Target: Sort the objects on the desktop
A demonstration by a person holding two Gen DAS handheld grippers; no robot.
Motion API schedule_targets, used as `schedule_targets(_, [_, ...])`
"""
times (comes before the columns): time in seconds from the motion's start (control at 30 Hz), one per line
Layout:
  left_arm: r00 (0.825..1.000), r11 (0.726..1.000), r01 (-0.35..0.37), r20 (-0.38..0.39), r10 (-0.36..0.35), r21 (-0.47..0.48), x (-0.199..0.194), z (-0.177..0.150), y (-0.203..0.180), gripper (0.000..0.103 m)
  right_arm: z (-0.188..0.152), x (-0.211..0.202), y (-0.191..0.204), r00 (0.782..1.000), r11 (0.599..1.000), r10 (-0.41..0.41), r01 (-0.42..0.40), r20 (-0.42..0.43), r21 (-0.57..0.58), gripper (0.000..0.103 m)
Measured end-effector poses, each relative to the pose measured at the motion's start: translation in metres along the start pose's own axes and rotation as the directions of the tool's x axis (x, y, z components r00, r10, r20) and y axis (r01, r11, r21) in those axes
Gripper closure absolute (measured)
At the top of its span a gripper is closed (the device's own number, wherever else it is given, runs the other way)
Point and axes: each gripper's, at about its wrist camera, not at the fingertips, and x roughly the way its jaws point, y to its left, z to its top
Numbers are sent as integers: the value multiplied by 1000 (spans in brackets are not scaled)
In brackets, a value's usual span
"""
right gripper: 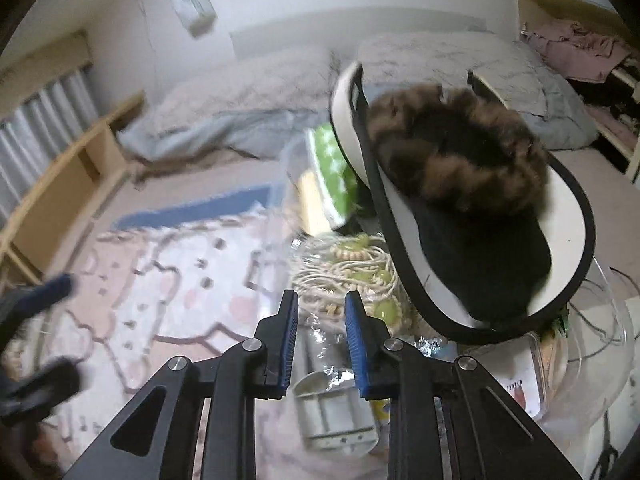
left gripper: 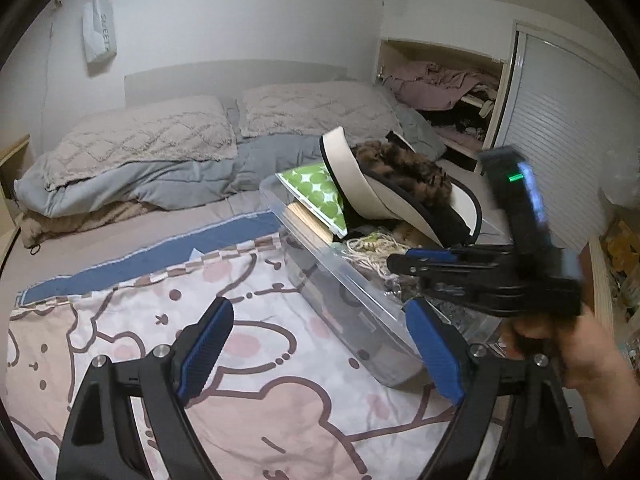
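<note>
A clear plastic storage box (left gripper: 340, 276) lies on the bed and holds a slipper with brown fur and a white sole (left gripper: 404, 184), a green dotted book (left gripper: 320, 192) and a cream beaded cord bundle (left gripper: 372, 246). My left gripper (left gripper: 320, 348) is open and empty over the cartoon blanket, by the box's near wall. My right gripper (right gripper: 321, 332) is open and empty, hovering over the box above the cord bundle (right gripper: 352, 272) and foil packets (right gripper: 332, 364). The slipper (right gripper: 460, 184) sits just to its right. The right gripper also shows in the left wrist view (left gripper: 404, 276).
A pink cartoon blanket (left gripper: 200, 320) covers the near bed. Pillows (left gripper: 152, 136) and a grey duvet (left gripper: 168, 176) lie at the back. A wooden shelf (right gripper: 68, 184) runs along the left. An open closet with clothes (left gripper: 448, 88) is at the right.
</note>
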Motion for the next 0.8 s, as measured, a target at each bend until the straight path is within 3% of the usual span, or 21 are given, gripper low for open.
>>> schedule_targets(0.2, [999,1000,-8,39,7,30,-9,-3,4,14,4,20,0,998,998,-60,60,-30,3,79])
schedule_targets(0.4, [998,1000,21,58,-21,-1,-17,-4,6,8,0,24,2,996,997,-81,81,-38,-21,79])
schedule_targets(0.73, [995,1000,19,101,-19,2,-37,-2,6,5,3,-26,2,995,1000,11,-9,104,-18,78])
schedule_targets(0.77, [994,1000,15,106,-15,-2,-40,-2,6,3,3,-32,5,993,1000,12,-9,118,-22,67])
schedule_targets(0.8, [994,1000,13,113,-12,-6,-42,-2,6,0,3,-40,9,990,1000,10,-7,139,-23,39])
